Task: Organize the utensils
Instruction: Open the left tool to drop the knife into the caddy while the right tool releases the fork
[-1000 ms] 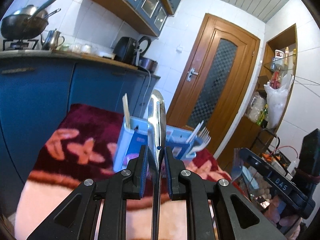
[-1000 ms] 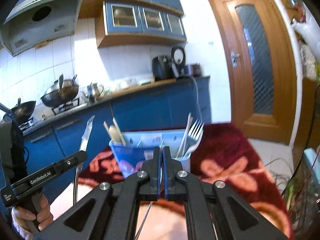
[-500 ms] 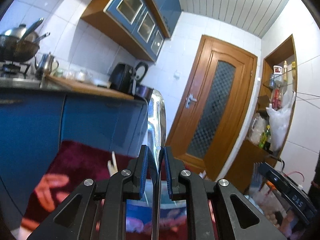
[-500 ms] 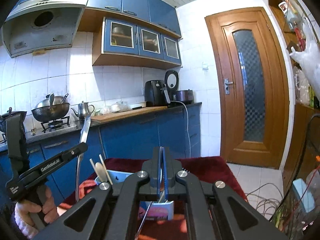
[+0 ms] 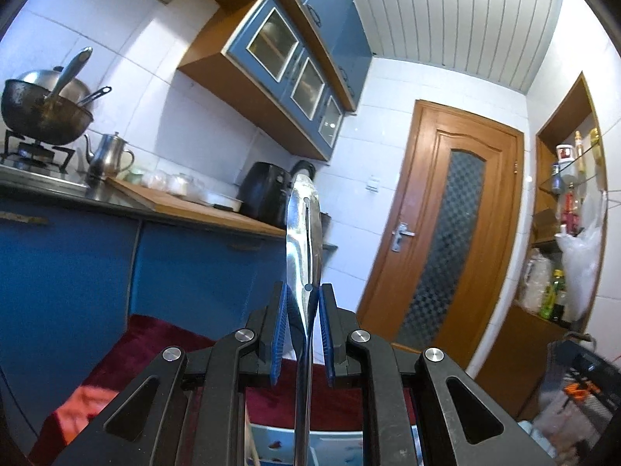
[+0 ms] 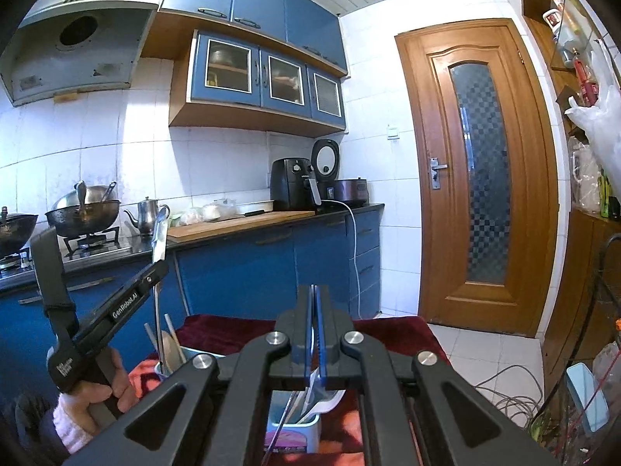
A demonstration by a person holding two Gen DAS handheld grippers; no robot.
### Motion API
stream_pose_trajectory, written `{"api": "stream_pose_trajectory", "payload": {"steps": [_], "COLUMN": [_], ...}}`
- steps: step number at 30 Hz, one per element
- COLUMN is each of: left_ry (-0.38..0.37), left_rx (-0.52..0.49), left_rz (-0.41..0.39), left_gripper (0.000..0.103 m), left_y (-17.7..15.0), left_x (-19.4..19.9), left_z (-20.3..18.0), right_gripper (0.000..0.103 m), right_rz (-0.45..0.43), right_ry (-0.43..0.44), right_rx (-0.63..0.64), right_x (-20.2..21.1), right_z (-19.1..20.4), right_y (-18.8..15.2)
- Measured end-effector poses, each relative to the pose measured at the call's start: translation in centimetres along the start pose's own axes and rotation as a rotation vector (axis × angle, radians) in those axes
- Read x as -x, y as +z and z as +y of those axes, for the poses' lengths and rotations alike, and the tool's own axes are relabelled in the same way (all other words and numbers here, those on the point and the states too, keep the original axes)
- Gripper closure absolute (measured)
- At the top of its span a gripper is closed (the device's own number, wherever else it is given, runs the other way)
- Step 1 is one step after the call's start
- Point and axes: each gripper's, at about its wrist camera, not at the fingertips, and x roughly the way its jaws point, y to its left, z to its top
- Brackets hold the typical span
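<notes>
We have the left hand-held gripper (image 5: 303, 310) clamped on a steel knife (image 5: 303, 233), blade pointing up and handle hanging down between the blue pads, raised above the utensil holder (image 5: 279, 446), whose pale rim shows at the bottom of the left wrist view. From the right wrist view the same knife (image 6: 160, 235) stands upright in that gripper directly over the holder's left compartment (image 6: 170, 361), where a couple of chopsticks (image 6: 172, 336) and what looks like a wooden spoon already stand. The right hand-held gripper (image 6: 313, 334) has its pads pressed together; a thin metal stem runs down beneath it, but we cannot tell whether it is pinched. Below it, white plastic forks (image 6: 318, 396) sit in the holder's right compartment (image 6: 306, 423). So part of the sorting looks done (sticks on one side, forks on the other), and we judge the knife has yet to be lowered into its slot. The holder rests on a dark red flowered cloth (image 6: 233, 330) over the worktop. The only legible writing is "GenRobot.AI" (image 6: 125, 305) on the left gripper's side.
</notes>
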Motion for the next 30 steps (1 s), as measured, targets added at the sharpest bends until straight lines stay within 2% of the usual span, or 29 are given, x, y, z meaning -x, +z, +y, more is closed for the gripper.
{"api": "stream_pose_trajectory", "payload": {"steps": [12,18,24,30], "left_ry": [0.057,0.058,0.055,0.053], "left_rx": [-0.036,-0.077,-0.087,-0.098], "left_rz": [-0.01,-0.02,0.0,0.027], "left_gripper": [0.087,0.087,0.087,0.086], "left_y": [-2.5,-3.0,-3.1,-3.2], "left_x": [-1.0,-0.6,0.0,0.4], "left_z": [0.3,-0.3,-0.2,-0.2], "right_gripper": [0.1,0.099,0.099,0.096], "right_rz": [-0.067,-0.058,0.008,0.05], "right_ry": [-0.102,-0.124,-0.059,0.013], "right_rx": [0.061,0.108,0.085,0.032], "right_x": [-3.7,-6.9,-8.7,-8.7], "right_z": [0.5,1.5,1.5,1.1], "right_y": [1.0,0.0,-1.7,-2.2]}}
